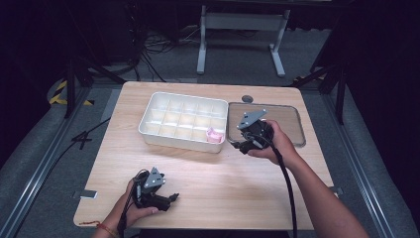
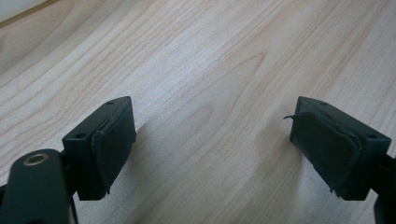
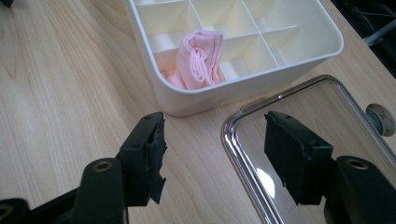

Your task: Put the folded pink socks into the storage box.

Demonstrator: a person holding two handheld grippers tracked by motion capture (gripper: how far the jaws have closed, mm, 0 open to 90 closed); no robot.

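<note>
1. The right gripper (image 3: pixel 212 154) has its jaws standing apart with nothing between them; in its own view one jaw hangs over bare wood and the other over the corner of the clear lid (image 3: pixel 327 121).
2. In the high view the right gripper (image 1: pixel 241 145) sits in the person's right hand (image 1: pixel 277 144) at the near left corner of the clear lid (image 1: pixel 289 124), just beside the white divided box (image 1: pixel 148 124).
3. The pink cloth (image 3: pixel 198 60) lies bunched and folded in the corner compartment of the white divided box (image 3: pixel 299 56) nearest the right gripper, leaning against a divider, its top edge rising about level with the rim.
4. Seen from above, the pink cloth (image 1: pixel 215 135) fills the near right corner cell of the box, next to the lid.
5. The clear lid lies flat on the table (image 1: pixel 223 188), touching or almost touching the right end of the box; I cannot tell which.
6. The left gripper (image 2: pixel 212 140) also has its jaws apart and empty, with plain wood grain under them.
7. From above, the left gripper (image 1: pixel 173 197) rests low near the front left edge of the table in the left hand (image 1: pixel 130 210), well apart from the box and the cloth.
</note>
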